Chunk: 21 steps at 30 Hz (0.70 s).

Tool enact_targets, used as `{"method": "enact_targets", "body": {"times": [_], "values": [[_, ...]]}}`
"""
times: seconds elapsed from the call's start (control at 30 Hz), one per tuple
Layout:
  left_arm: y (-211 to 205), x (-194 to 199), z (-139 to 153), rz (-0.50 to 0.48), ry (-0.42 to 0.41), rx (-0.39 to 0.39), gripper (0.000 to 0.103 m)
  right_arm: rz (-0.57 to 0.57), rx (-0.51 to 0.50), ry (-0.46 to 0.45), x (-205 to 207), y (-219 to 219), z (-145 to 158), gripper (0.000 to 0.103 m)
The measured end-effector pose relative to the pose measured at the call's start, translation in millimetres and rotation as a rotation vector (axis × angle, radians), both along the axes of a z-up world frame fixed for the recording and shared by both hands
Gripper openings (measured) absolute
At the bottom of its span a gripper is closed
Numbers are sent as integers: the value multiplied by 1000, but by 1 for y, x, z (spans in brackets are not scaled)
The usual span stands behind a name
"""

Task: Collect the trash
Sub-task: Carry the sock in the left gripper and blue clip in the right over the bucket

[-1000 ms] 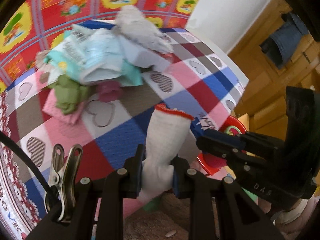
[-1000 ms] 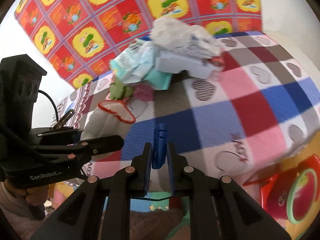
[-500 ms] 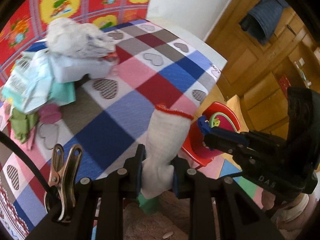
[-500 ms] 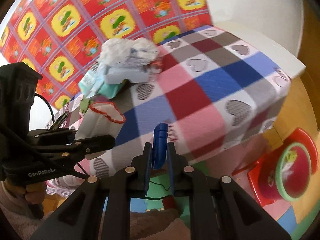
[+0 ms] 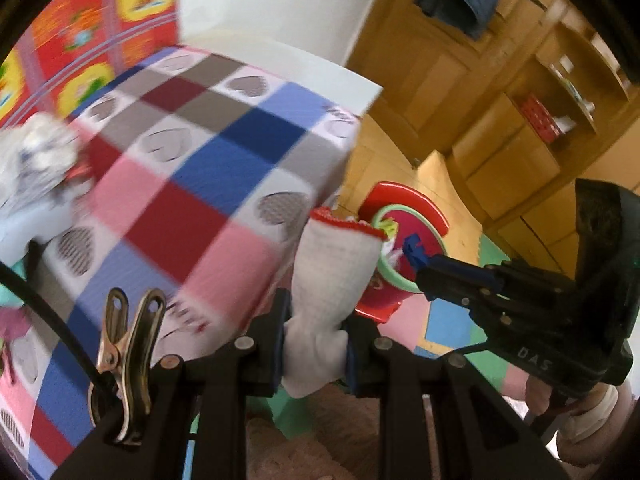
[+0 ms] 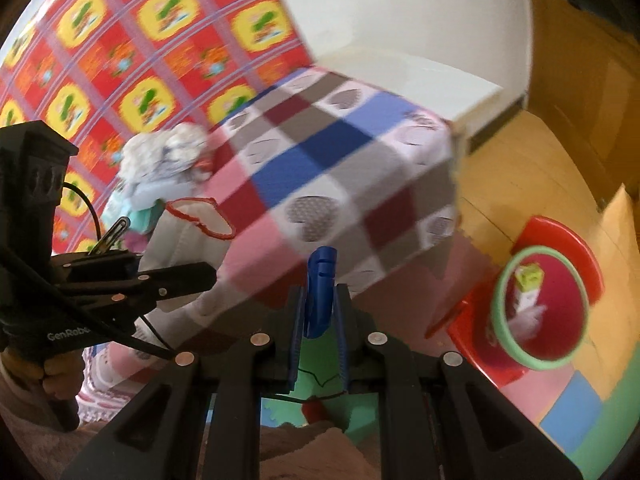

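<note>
The left gripper [image 5: 314,344] pinches a knitted white sock [image 5: 332,276], red-trimmed; the right gripper [image 6: 320,316] clamps what looks like a blue plastic clip [image 6: 319,288].

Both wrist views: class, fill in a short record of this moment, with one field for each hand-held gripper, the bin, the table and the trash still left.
left hand-held gripper: shut on white sock
right hand-held gripper: shut on blue clip
bin: red with green rim, on the floor beside the table, some scraps inside
table: checked cloth with hearts
trash pile: on the table's far side
</note>
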<state>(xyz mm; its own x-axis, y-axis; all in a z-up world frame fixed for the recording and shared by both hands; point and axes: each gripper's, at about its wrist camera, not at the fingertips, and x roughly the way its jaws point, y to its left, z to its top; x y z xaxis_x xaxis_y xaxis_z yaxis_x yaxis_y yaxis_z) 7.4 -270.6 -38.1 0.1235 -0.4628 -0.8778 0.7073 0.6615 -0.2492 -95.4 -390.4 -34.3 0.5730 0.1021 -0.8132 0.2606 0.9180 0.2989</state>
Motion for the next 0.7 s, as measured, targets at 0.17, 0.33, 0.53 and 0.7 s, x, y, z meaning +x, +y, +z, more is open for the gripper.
{"method": "enact_targets", "body": {"times": [0.17,0.33,0.53,0.7], "values": [[-57,-12,-11,-82,3,6,24,-99,6,15,-27,-53,-12,16],[-112,-26,-28,-151,14,13,24,-181,3,36,-50,-99,-25,16],[-169,-38,-48,-210,23,19,24,-276,6,64,-77,-152,-46,16],[-213,-50,-69,-254,33,36,24,-335,9,82,-95,-189,-65,16]]}}
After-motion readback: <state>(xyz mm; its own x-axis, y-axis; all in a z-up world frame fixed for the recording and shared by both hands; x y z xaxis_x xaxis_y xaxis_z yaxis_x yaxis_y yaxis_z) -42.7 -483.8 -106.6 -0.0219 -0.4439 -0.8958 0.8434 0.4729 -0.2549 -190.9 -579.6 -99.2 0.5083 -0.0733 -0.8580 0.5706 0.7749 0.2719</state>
